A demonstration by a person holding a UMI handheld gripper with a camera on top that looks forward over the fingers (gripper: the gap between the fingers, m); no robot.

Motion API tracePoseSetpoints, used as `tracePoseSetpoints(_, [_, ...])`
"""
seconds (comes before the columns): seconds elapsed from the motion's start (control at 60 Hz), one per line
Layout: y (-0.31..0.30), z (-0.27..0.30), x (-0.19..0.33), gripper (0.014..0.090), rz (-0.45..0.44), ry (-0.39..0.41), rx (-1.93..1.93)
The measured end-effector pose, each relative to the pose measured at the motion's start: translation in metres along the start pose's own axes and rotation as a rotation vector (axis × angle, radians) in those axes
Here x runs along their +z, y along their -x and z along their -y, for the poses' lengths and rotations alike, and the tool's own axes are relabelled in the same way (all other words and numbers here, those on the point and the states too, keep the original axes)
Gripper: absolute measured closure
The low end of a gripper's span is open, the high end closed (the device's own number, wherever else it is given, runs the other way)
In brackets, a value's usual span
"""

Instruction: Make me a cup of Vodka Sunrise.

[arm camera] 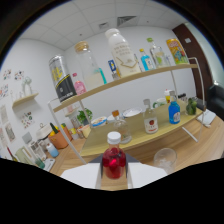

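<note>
1. Behind everything, a white wall and a tiled ceiling are seen, with a two-level wooden shelf standing well beyond the tool.
2. On the upper shelf, a row of bottles is lined up, among them a large white bottle, a tall clear bottle and a dark-labelled bottle.
3. On the lower board, beyond the tool, a clear bottle with a red label, a blue bottle and a small clear bottle with a brown cap are set apart from one another.
4. A small bottle of red liquid with a white cap is held upright between the tool's two white fingers, which appear closed against its sides; the grip is judged to be firm, though the contact edges are partly hidden.
5. An empty clear cup is standing on the tabletop, just ahead of the tool and to its right.
6. Progress is judged to be early: no liquid is visible in the cup, so nothing appears to have been poured.
7. Still left, by this judgement: the red bottle's cap is to be removed, the red syrup poured, and vodka and juice added.
</note>
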Motion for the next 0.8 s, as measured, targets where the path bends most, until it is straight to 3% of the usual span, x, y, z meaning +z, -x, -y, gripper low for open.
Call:
tracePoseSetpoints(0.4, [-0.028, -0.004, 0.009, 0.0704, 0.170, 0.022, 0.873])
tracePoseSetpoints(0.8, [-0.041, 0.026, 0.012, 0.0706, 0.365, -0.037, 1.579])
